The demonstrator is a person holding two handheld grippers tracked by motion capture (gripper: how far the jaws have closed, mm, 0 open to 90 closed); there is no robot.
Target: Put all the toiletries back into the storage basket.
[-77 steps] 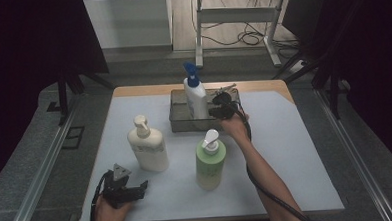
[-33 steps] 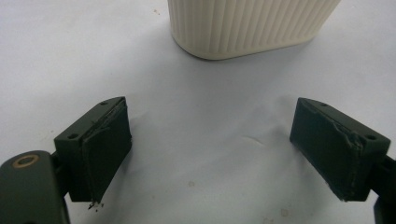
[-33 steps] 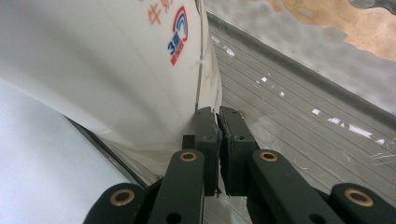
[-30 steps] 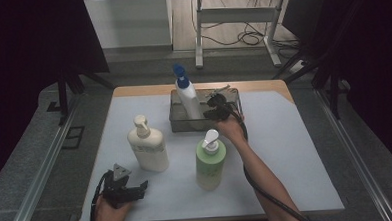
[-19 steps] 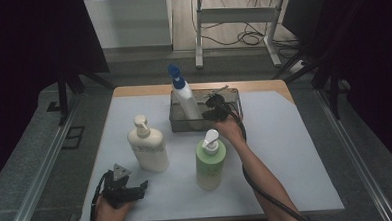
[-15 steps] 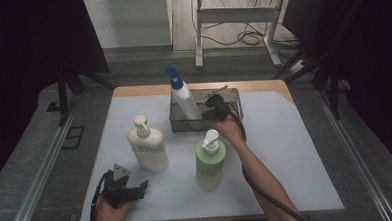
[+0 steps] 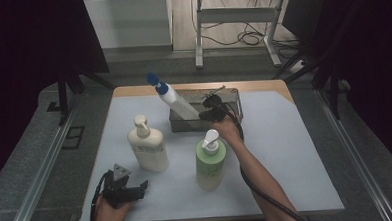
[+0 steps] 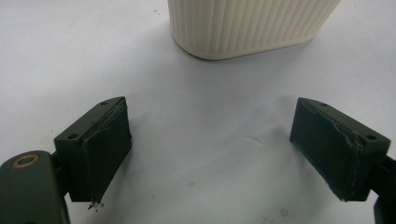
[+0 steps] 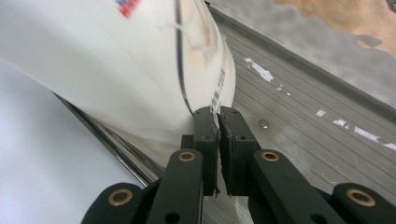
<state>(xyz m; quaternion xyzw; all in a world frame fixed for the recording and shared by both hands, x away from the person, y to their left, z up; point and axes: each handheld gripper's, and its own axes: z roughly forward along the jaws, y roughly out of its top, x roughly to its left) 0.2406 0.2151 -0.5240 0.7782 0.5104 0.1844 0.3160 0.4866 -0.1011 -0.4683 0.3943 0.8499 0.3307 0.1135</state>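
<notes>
Dim surroundings, bright tabletop, close bottle blurred.

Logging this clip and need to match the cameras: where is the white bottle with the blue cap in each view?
High view: the white bottle with the blue cap leans up and left out of the grey tray at the table's far side, beside the right tool.
Left gripper view: it is not in this picture; the ribbed cream base belongs to another bottle.
Right gripper view: its white body fills the upper left, next to the closed jaws.
Shared landmark: the grey tray.
</notes>
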